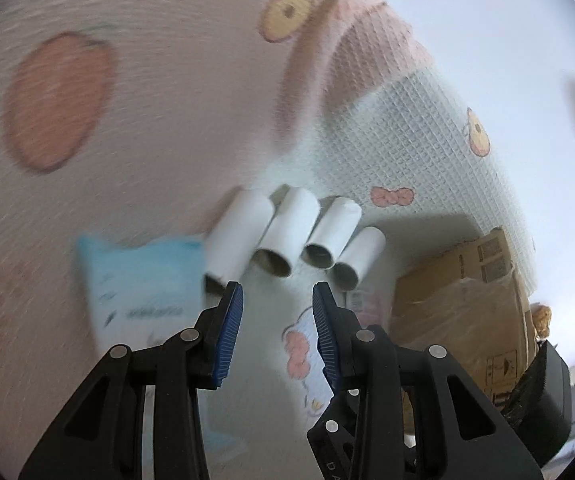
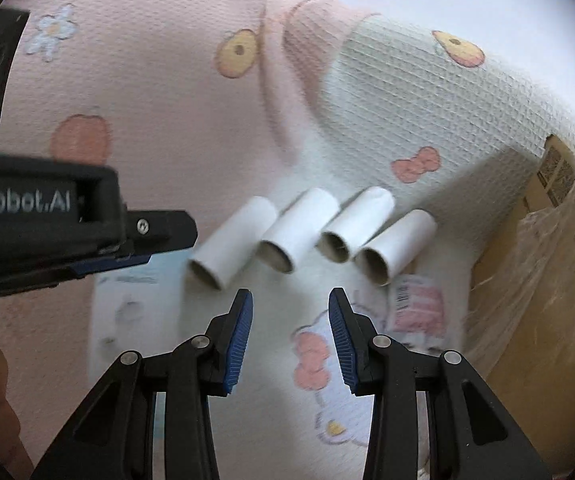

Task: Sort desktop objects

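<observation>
Several white cardboard tubes point(image 1: 287, 240) lie side by side in a row on a pink and white patterned cloth point(image 1: 147, 100). They also show in the right wrist view point(image 2: 303, 236). A light blue packet point(image 1: 139, 292) lies left of the tubes and shows in the right wrist view point(image 2: 135, 308). A small pink and white packet point(image 2: 419, 308) lies right of them. My left gripper point(image 1: 277, 296) is open and empty just short of the tubes. My right gripper point(image 2: 290, 304) is open and empty, also just short of the tubes. The left gripper's body point(image 2: 67, 224) shows at the left of the right wrist view.
A brown cardboard box wrapped in clear plastic point(image 1: 467, 300) stands at the right, close to the tubes; it also shows in the right wrist view point(image 2: 547, 300). A white wall point(image 1: 487, 20) is behind the cloth.
</observation>
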`<state>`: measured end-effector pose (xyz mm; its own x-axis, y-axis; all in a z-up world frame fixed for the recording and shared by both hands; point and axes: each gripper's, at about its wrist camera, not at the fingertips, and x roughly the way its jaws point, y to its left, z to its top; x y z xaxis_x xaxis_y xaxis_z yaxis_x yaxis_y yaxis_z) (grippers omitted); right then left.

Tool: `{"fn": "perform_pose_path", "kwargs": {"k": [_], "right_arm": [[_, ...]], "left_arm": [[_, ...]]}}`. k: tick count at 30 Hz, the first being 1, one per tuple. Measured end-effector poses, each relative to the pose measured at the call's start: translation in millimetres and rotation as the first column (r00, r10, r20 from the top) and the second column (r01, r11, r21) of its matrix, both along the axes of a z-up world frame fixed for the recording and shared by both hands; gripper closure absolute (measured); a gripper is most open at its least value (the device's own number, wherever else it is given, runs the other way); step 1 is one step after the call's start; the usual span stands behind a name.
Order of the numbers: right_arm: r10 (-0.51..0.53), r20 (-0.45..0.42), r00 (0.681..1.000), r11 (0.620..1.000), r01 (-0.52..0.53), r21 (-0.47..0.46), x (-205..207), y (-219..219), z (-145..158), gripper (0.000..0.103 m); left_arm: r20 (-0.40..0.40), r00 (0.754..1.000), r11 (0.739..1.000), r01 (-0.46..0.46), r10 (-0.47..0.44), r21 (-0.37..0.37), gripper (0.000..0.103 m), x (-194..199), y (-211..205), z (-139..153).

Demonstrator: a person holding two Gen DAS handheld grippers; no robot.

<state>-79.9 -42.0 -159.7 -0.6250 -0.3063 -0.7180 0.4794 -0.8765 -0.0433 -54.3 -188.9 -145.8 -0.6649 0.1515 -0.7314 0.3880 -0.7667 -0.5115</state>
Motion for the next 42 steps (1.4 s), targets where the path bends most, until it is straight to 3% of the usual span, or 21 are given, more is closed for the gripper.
{"fn": "perform_pose_path", "kwargs": {"k": [6,12,16,26,29,36,42], "right_arm": [[-0.112,0.095,0.989,0.991,0.118,-0.059,-40,23,-16,0.067],[-0.214,0.135,0.967,0.966,0.23,-0.12,-71,41,-21,0.067],[-0.228,0.136,0.964,0.96,0.246,-0.132,-87,47,-28,0.067],[-0.235,0.148,0.961,0.948,0.261,-0.185,-100,62,-46,0.067],[-0.244,0.167,0.955,0.944,0.273,-0.184,-106,64,-52,0.067],[-0.221,0.23,0.948,0.925,0.278,-0.257,-120,71,-63,0.067],[-0.191,0.252,0.949,0.92,0.262,-0.291,-127,75,-69,0.065]], "left_arm": [[0.013,0.995,0.994,0.1,-0.1,0.048,0.064,-47,4,-14],[-0.026,0.974,0.974,0.225,-0.224,0.035,0.064,-88,20,-13],[-0.013,0.96,0.959,0.282,-0.281,0.016,0.064,-112,37,-18],[0.041,0.946,0.938,0.314,-0.323,0.149,0.064,-151,50,-52],[0.079,0.945,0.942,0.306,-0.318,0.135,0.064,-160,53,-60],[0.103,0.943,0.934,0.292,-0.317,0.205,0.064,-176,56,-75],[0.138,0.933,0.936,0.306,-0.331,0.176,0.064,-178,59,-76]]}}
